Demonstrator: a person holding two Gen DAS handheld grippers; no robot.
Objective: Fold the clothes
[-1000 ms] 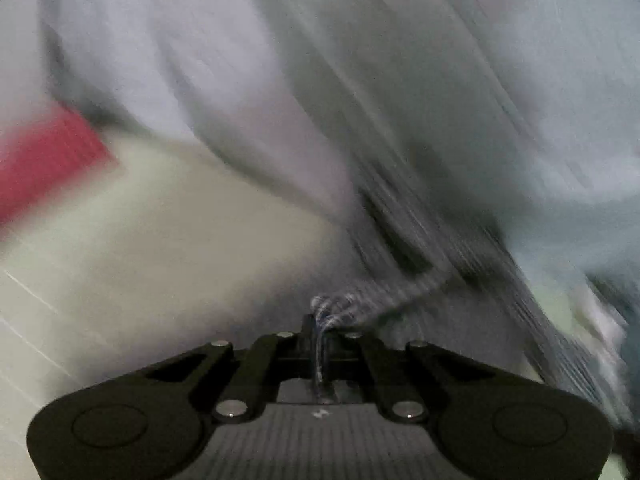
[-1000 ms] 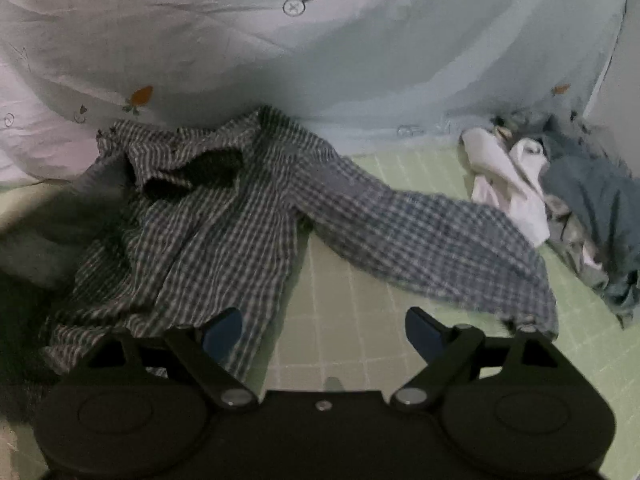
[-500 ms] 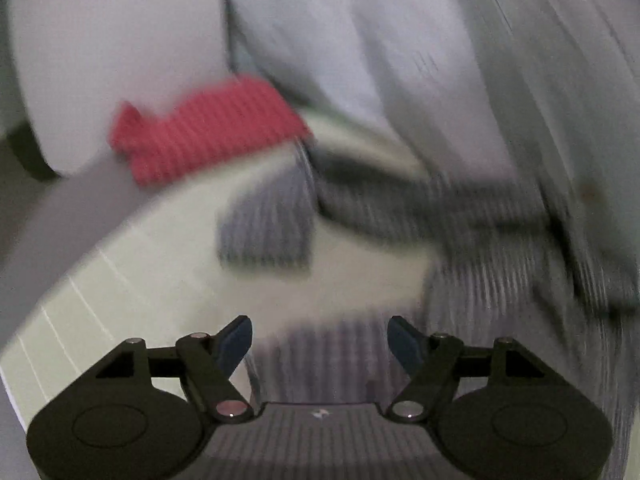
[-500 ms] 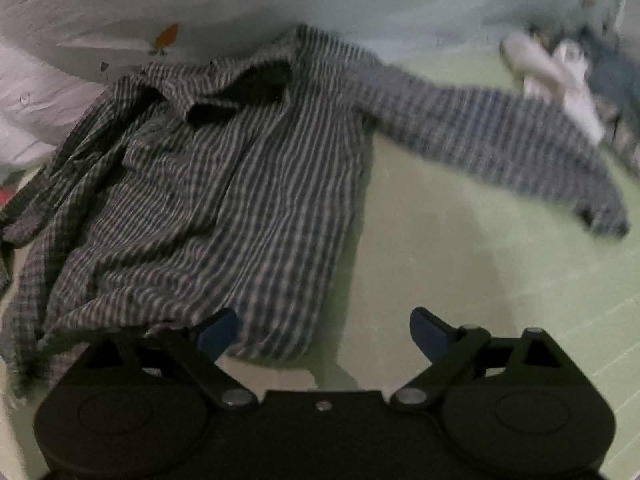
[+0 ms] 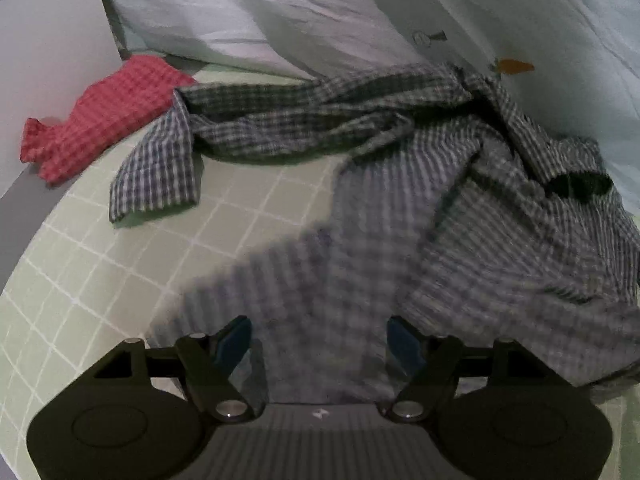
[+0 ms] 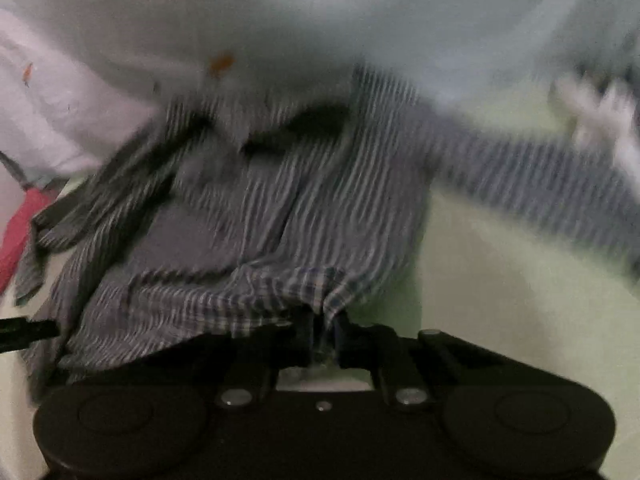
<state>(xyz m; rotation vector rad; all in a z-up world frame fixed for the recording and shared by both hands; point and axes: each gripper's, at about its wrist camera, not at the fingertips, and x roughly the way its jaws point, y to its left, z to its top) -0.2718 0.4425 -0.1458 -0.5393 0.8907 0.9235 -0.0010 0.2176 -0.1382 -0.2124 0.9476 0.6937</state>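
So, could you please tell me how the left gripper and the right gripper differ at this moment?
The left gripper is open, its jaws spread wide, while the right gripper is shut. The left holds nothing and only sits over the checked shirt, whereas the right pinches the shirt's hem. The left wrist view is fairly sharp; the right wrist view is blurred. Both point across the shirt lying on the green gridded mat.

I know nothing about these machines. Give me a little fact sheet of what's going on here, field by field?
Surface: pale green gridded mat
Main garment: checked shirt, spread out but rumpled
Left tongs: open, over the shirt's near edge, gripping nothing
Right tongs: shut on the shirt's hem
Nearby: red checked cloth at the far left, beside one sleeve
Backdrop: pale printed bedding behind the shirt
Image quality: right view is motion-blurred
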